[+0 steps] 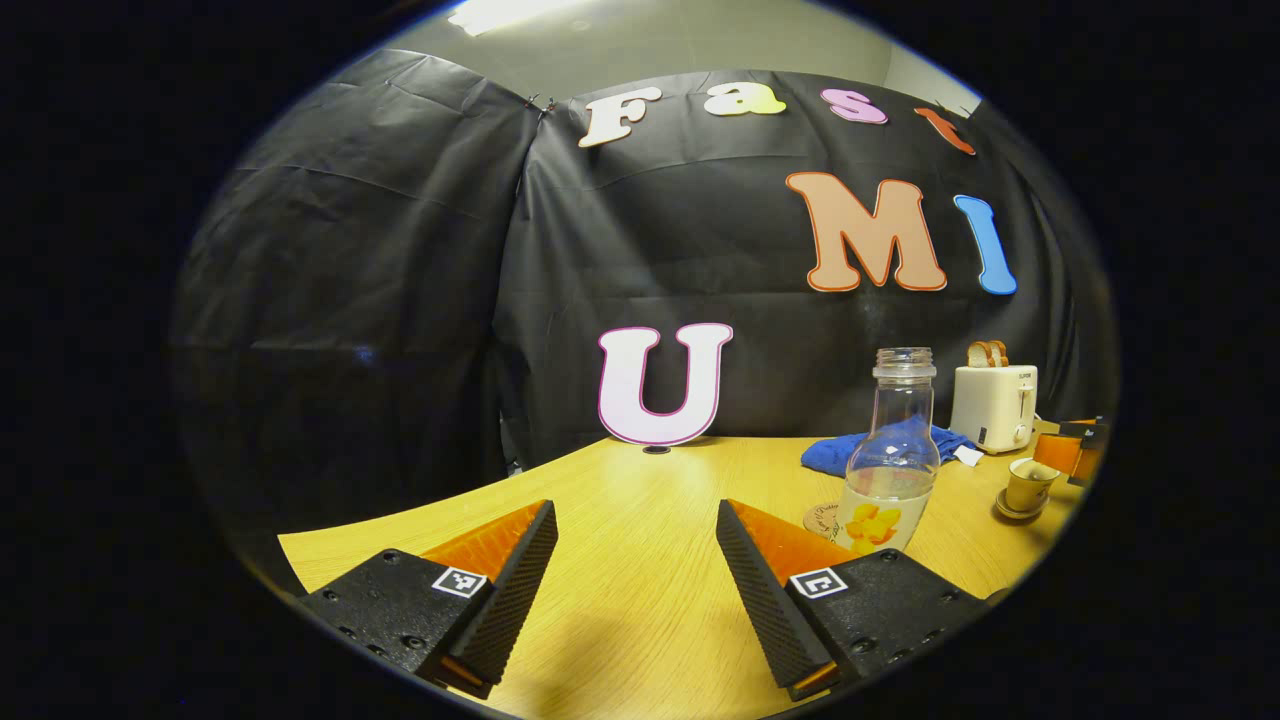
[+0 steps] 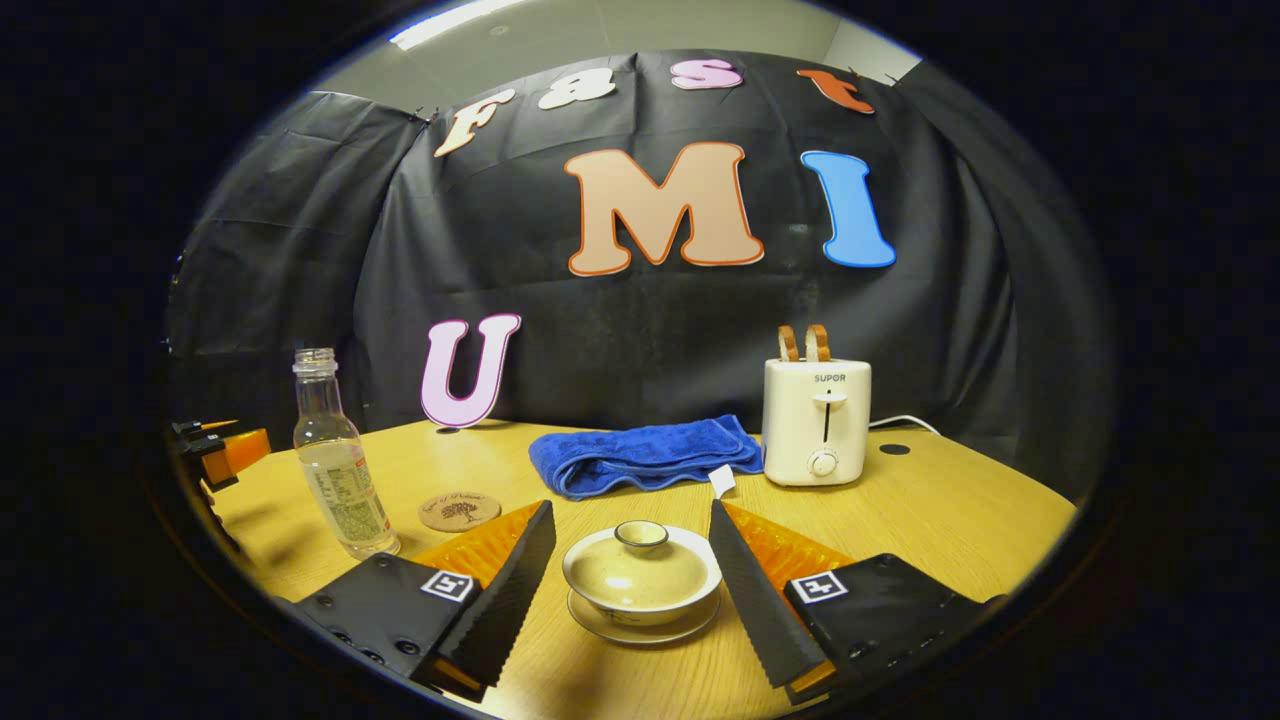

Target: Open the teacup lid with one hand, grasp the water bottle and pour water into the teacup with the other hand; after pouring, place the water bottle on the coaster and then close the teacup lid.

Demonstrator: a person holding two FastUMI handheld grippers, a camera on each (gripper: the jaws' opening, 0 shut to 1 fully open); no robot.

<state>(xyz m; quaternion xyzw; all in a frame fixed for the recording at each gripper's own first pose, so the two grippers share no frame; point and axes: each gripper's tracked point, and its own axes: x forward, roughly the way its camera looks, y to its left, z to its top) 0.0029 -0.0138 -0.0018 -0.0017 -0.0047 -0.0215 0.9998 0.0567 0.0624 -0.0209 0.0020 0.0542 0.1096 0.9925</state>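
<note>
A cream teacup (image 2: 641, 578) with its lid (image 2: 641, 535) on sits on a saucer, right in front of my right gripper (image 2: 632, 520), whose open fingers stand either side of it without touching. The clear water bottle (image 2: 335, 460), uncapped and partly filled, stands upright at the left of the right gripper view. A round cork coaster (image 2: 459, 511) lies beside it. In the left gripper view, the bottle (image 1: 893, 455) stands just beyond the right finger of my open left gripper (image 1: 636, 512), with the coaster (image 1: 822, 519) behind it and the teacup (image 1: 1029, 487) farther right.
A folded blue towel (image 2: 645, 455) lies behind the teacup. A white toaster (image 2: 816, 420) with bread slices stands at the back right. The wooden table (image 2: 950, 510) has a curved front edge. The other gripper (image 2: 220, 452) shows at the far left.
</note>
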